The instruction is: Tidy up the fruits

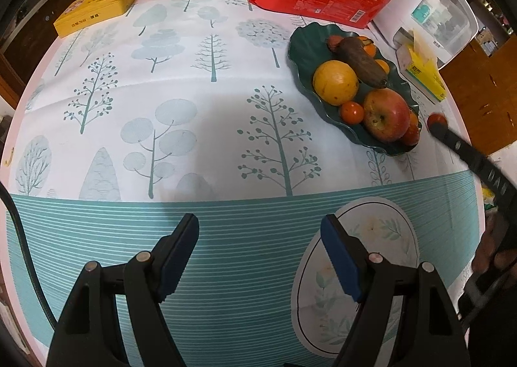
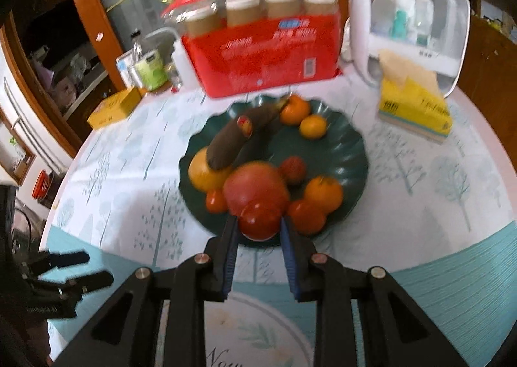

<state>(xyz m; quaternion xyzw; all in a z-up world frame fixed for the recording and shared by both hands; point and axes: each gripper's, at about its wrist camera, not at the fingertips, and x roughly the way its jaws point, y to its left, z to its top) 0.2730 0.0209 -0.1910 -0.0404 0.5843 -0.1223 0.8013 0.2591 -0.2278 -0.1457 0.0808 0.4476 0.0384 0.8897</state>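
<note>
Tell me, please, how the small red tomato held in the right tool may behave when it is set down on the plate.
The tomato looks round and smooth, so it may roll against the apple. Its glossy skin probably slips between the right tool pads, and a hard squeeze might bruise it.

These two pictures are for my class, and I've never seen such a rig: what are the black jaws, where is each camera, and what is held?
No robot here: a person holds a hand tool with two jaws in each hand, and a wide-angle camera on each looks along its jaws. The left-hand view shows the left gripper open and empty above the tree-print tablecloth. The right-hand view shows the right gripper shut on a small red tomato near the edge of the green plate. On the plate lie an apple, oranges and a dark long fruit. Behind stand a red packet and a yellow tissue box.
</note>
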